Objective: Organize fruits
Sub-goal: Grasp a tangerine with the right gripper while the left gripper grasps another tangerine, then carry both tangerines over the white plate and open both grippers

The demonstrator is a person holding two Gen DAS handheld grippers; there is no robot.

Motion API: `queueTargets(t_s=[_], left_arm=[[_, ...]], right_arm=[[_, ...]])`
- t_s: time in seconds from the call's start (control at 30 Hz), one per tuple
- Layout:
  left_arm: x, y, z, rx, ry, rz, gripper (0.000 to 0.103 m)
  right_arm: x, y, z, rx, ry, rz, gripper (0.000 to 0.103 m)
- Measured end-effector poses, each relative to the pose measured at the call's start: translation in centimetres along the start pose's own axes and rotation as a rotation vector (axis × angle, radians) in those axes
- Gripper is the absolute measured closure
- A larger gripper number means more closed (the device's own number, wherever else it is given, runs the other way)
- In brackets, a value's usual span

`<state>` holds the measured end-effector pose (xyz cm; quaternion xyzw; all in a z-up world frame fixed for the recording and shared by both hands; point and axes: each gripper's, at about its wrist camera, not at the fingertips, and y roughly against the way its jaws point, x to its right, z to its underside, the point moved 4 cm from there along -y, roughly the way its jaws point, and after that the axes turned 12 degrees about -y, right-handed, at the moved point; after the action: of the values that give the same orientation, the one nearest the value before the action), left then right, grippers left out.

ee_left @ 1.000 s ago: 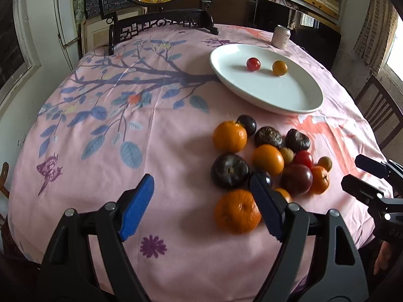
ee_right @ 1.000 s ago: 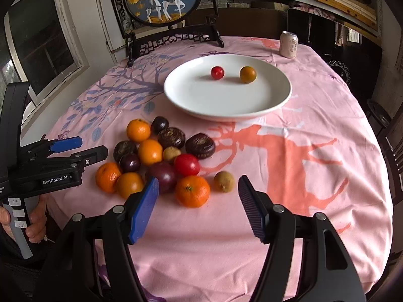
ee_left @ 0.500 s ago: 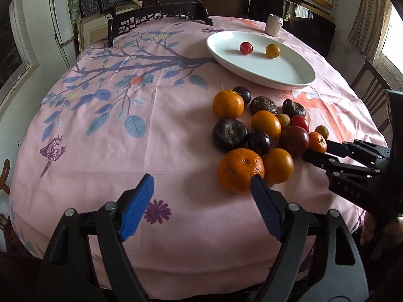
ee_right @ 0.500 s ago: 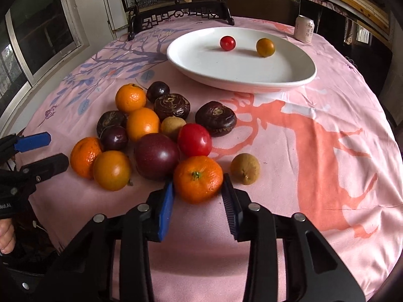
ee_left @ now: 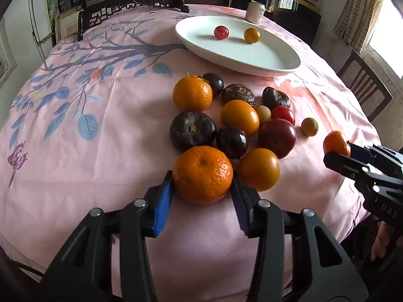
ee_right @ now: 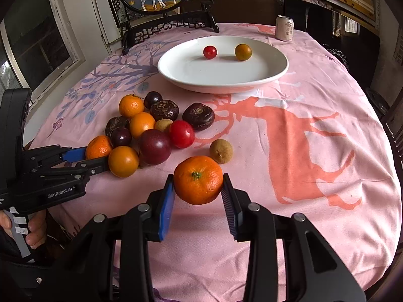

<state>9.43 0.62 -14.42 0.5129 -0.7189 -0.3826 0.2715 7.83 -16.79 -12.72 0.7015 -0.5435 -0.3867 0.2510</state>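
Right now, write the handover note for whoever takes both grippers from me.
Left gripper: jaws closing around the big mandarin at the near edge of the pile; the pads look to be touching its sides.
Right gripper: shut on the small mandarin, held just clear of the pile.
Plate: beyond the pile, holding only a red cherry tomato and a small orange fruit.
Done: those two fruits are plated.
Left: carry both mandarins to the plate, then move the remaining pile of oranges, dark plums and brown fruits off the pink tablecloth.

glossy white plate [ee_right: 176, 74], matt cloth tablecloth [ee_right: 314, 95]
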Motion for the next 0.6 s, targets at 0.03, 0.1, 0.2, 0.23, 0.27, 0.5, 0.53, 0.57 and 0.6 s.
queueTargets(t_s=[0.03,0.1,0.2,0.23,0.27,0.5,0.53,0.57,0.6], left_arm=[[0.0,0.2,0.0,0.007,0.0,0.007,0.059],[0.0,0.8,-0.1,0.029,-0.009,0.001,0.059],[0.2,2.2,-0.4,0.06,-0.013,0.002,0.059],[0.3,2.6,-0.5,0.067,-0.016,-0.002,0.059],[0.3,2.9,-0.7,0.072,-0.018,-0.002,0.059],[1.1,3.5,-1.9,0.071,-0.043,0.009,0.059],[1.1,3.4,-2.3,0.064,-0.045,0.014,0.059],[1.2,3.3,-2.9,0.059,-0.048,0.021,0.059],[1.2,3.2,-3.7,0.054,-0.05,0.025,0.059]], right_arm=[[-0.1,0.1,0.0,0.003,0.001,-0.002,0.066],[-0.1,0.3,0.0,0.007,-0.001,-0.011,0.066],[-0.2,0.2,-0.1,0.003,-0.01,-0.03,0.066],[-0.1,0.2,-0.1,0.002,-0.012,-0.035,0.066],[-0.2,0.2,-0.1,0.003,-0.012,-0.038,0.066],[0.1,0.2,-0.6,0.006,-0.031,-0.048,0.066],[0.2,0.2,-0.7,0.007,-0.032,-0.046,0.066],[0.2,0.3,-1.0,0.009,-0.028,-0.044,0.066],[0.2,0.3,-1.3,0.014,-0.023,-0.041,0.066]])
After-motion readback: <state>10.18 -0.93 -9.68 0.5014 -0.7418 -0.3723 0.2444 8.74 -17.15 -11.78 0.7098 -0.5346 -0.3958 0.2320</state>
